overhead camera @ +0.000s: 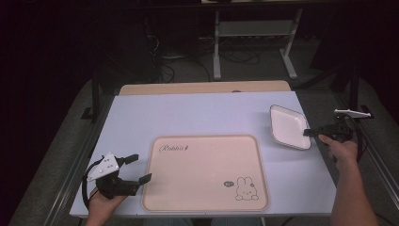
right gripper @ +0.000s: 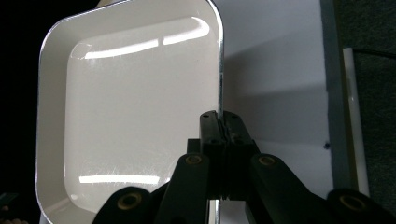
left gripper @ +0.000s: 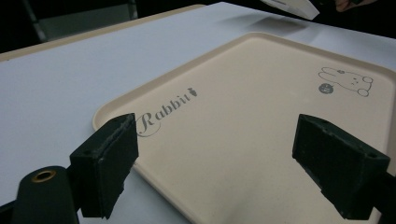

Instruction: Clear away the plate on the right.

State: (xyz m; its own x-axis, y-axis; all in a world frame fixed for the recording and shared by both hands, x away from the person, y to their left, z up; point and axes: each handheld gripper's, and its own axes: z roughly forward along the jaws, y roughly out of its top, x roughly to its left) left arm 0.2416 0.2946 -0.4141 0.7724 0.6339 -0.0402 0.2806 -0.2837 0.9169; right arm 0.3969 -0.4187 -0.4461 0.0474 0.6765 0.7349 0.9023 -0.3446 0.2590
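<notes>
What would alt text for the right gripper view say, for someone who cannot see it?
The right gripper has its two black fingers closed on the rim of a shallow white square dish, seen from close up. Beyond the dish lies the pale table top, and past its edge a strip of dark floor.

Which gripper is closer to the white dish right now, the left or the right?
Right. The right gripper is clamped on the rim of the white dish at the table's right side. The left gripper hangs open at the beige tray's left edge, far across the table.
</notes>
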